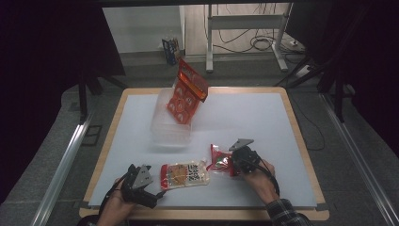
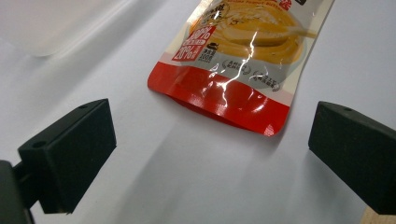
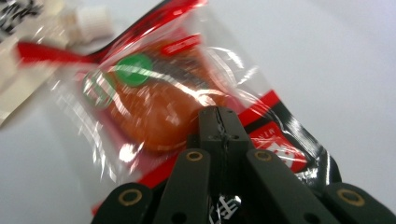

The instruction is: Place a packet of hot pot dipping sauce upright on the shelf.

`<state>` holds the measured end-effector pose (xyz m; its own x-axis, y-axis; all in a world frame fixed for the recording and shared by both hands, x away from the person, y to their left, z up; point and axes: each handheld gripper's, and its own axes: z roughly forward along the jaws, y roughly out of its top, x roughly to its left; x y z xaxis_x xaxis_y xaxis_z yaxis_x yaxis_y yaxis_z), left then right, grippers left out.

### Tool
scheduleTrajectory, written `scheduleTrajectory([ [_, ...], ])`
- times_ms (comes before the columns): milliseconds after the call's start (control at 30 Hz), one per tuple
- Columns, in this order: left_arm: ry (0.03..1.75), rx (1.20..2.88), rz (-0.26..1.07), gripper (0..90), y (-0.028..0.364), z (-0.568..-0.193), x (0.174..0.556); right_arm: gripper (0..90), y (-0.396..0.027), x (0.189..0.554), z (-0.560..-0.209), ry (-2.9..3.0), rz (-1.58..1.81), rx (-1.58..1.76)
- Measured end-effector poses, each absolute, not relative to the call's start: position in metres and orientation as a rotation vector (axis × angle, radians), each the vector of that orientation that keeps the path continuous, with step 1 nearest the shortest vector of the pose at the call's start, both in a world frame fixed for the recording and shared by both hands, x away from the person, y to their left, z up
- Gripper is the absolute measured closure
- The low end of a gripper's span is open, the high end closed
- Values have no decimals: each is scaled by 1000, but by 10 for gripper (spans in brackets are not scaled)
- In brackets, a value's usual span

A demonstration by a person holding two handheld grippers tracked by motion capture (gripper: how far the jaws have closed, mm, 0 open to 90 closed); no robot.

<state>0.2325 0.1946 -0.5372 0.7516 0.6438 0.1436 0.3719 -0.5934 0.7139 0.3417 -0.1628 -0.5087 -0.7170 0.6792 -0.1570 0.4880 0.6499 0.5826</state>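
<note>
A red and clear snack packet [image 1: 219, 160] [image 3: 154, 107] lies on the white table, right of centre near the front. My right gripper [image 1: 234, 165] [image 3: 219, 123] has its jaws closed together over the packet's lower edge and appears to pinch its film. To the packet's left lies a flat sauce pouch [image 1: 184, 174] [image 2: 238, 60] with a red end. My left gripper [image 1: 153, 188] [image 2: 210, 154] stands open just short of that red end, with nothing between its jaws.
A clear plastic container [image 1: 162, 132] stands at the back left of the table [image 1: 244, 117], with a tall orange packet [image 1: 187, 92] leaning upright in it. The wooden table edge [image 1: 202, 214] runs close to both hands.
</note>
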Motion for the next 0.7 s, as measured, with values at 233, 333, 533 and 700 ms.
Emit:
scheduleTrajectory([
  [233, 781, 2243, 470, 11, 193, -536, 233, 888, -154, 360, -511, 2498, 765, 940],
  [333, 797, 2227, 434, 14, 192, -534, 234, 871, -162, 361, -508, 2522, 849, 980],
  [533, 828, 2157, 338, 22, 186, -525, 241, 750, -170, 353, -501, 2514, 908, 965],
  [700, 809, 2106, 258, 71, 172, -515, 252, 637, -175, 345, -497, 2492, 912, 932],
])
